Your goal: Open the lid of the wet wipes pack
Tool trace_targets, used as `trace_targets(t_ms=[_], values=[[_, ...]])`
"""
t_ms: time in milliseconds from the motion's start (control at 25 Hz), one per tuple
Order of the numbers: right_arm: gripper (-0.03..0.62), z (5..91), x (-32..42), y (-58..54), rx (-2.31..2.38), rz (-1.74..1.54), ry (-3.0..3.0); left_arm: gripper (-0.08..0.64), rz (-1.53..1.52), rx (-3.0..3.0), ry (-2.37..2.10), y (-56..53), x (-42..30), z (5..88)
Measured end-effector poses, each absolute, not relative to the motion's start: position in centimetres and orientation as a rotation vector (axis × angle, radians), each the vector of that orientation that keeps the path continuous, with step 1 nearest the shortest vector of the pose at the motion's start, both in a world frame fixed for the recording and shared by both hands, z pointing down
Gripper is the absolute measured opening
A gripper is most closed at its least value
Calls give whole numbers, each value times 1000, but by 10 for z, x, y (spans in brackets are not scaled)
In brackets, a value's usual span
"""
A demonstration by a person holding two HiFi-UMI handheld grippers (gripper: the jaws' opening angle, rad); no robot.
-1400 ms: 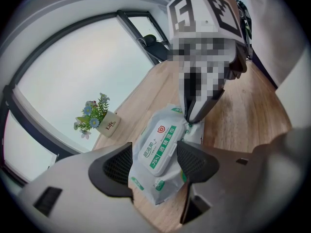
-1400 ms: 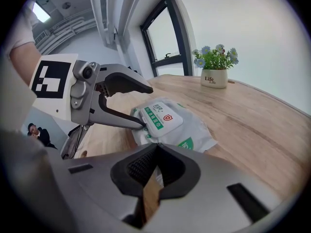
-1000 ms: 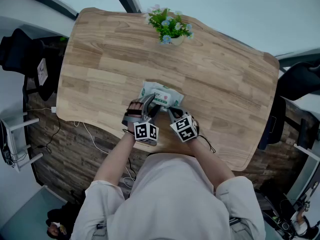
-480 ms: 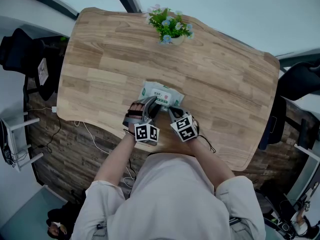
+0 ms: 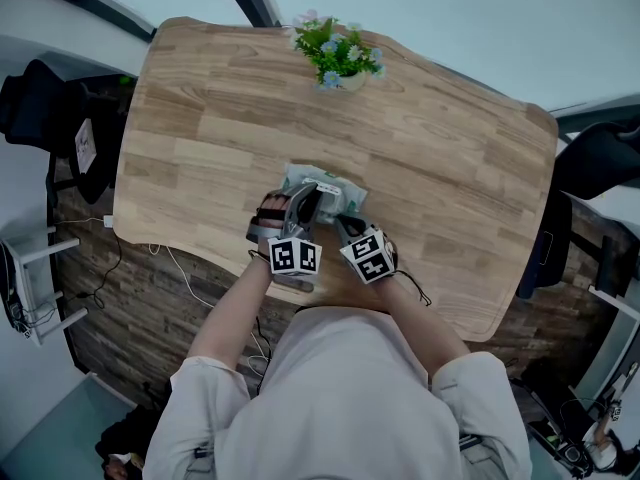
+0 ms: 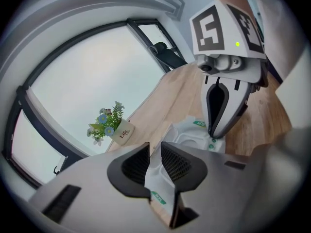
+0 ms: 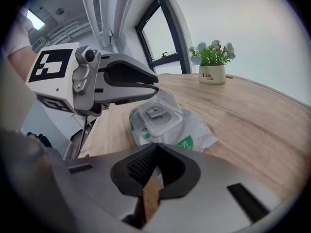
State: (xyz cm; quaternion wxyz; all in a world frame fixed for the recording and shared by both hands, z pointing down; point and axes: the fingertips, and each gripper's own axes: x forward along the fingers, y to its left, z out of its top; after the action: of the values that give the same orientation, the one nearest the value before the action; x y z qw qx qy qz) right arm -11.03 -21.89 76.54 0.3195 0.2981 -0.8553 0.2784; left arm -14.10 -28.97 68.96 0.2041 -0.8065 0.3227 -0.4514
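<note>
Wet wipes pack [image 5: 345, 190] half out of sight overhead under the left gripper [image 5: 308, 203], its green print illegibly small.

Office or meeting room: large wooden worktop [image 5: 200, 118] with wavy edge, black office chairs [image 5: 40, 108] on both sides, tall dark-framed windows [image 6: 92, 76], potted flowers [image 5: 340, 56] at far edge, cables [image 5: 180, 268] trailing over plank-pattern floor [image 5: 130, 318], ceiling strip light [image 7: 35, 19]

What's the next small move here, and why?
Probably swing the left gripper up and back: its jaws have just been closing on the lid, which is barely raised, while the right gripper holds the edge of the pack.
</note>
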Motion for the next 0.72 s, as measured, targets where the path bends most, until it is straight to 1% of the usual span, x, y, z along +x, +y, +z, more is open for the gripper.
trace_targets(t_ms=[720], values=[[8,760,-111,-219,764,758,-2273,80,-1288,-2247,882,-327,-130,700]])
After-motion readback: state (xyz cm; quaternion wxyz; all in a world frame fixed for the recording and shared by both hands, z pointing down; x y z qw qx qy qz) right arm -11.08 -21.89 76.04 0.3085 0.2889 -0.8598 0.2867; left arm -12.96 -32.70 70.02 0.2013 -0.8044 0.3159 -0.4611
